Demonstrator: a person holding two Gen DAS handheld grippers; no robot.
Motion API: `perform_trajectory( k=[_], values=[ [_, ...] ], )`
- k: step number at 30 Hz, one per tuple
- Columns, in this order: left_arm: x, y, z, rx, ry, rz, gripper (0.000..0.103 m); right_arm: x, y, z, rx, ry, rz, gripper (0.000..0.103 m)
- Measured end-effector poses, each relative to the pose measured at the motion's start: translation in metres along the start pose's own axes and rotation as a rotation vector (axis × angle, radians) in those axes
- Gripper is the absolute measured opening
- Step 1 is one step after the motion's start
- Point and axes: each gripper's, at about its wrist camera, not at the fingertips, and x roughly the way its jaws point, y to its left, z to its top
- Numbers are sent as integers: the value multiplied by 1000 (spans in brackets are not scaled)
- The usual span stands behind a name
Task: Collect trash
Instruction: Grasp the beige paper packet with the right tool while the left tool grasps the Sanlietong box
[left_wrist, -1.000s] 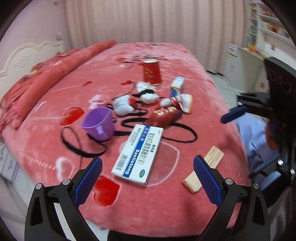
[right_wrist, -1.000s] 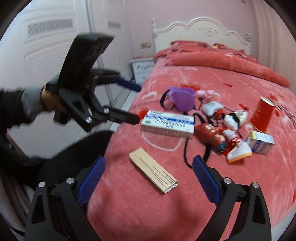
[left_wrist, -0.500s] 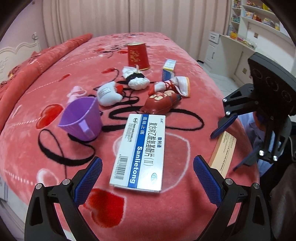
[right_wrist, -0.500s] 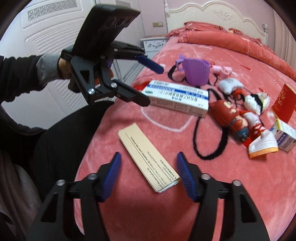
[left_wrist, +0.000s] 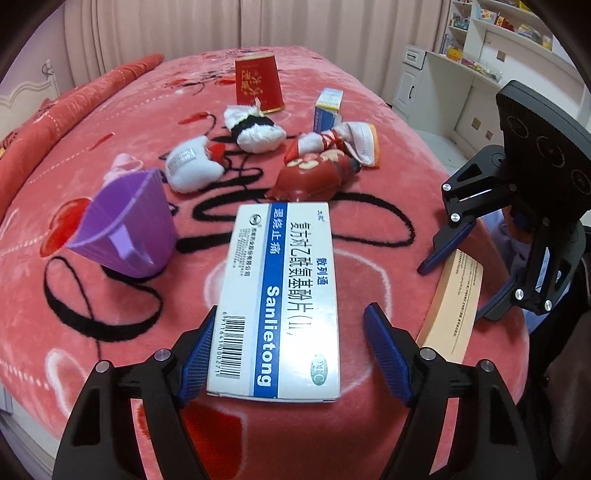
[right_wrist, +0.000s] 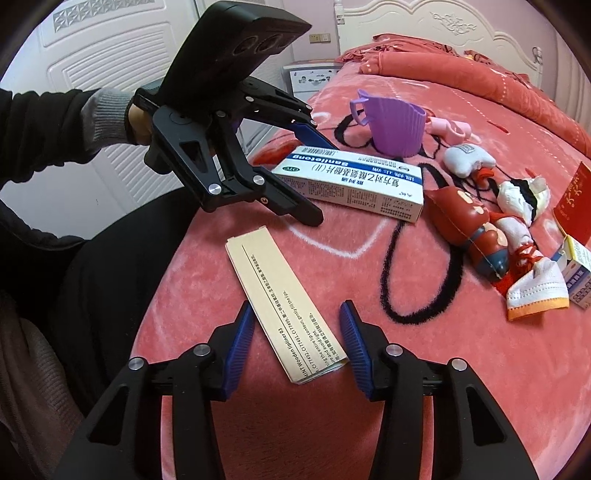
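A white and blue Sanlietong medicine box (left_wrist: 284, 295) lies flat on the pink bed. My left gripper (left_wrist: 291, 354) is open with its fingers on either side of the box's near end; a gap shows on the right side. The box also shows in the right wrist view (right_wrist: 354, 182). A beige paper sleeve (right_wrist: 284, 302) lies near the bed's edge. My right gripper (right_wrist: 297, 347) is open and straddles the sleeve's near end without pressing it. The sleeve also shows in the left wrist view (left_wrist: 456, 302).
On the bed lie a purple cup (left_wrist: 125, 229), a red toy figure (left_wrist: 317, 177), rolled socks (left_wrist: 255, 129), a face mask (left_wrist: 364, 142), a red can (left_wrist: 258, 83), a small blue box (left_wrist: 327, 109) and a black cord (left_wrist: 369, 221). Shelves (left_wrist: 480, 55) stand right.
Both grippers have moved forward and down. The left now brackets the medicine box and has narrowed. The right has narrowed around the paper sleeve's end.
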Motion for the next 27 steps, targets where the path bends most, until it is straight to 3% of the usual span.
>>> perform_trajectory(
  k=[5,8,10,13,27],
  values=[
    [0,0,-2,4,-1,-5,76,1,-4,-2,19,-8,23,48],
    [0,1,-2,-5,-6,2,71,0,-4,-4,13,-21,21,45],
    [0,0,-2,-9,-9,11,67,-2,-3,-5,15,-31,10,35],
    [1,3,-4,-30,-11,24,60,-3,-5,-6,24,-36,1,29],
    [-8,-6,-2,-87,11,96,58,-11,2,-6,8,-63,-45,26]
  ],
)
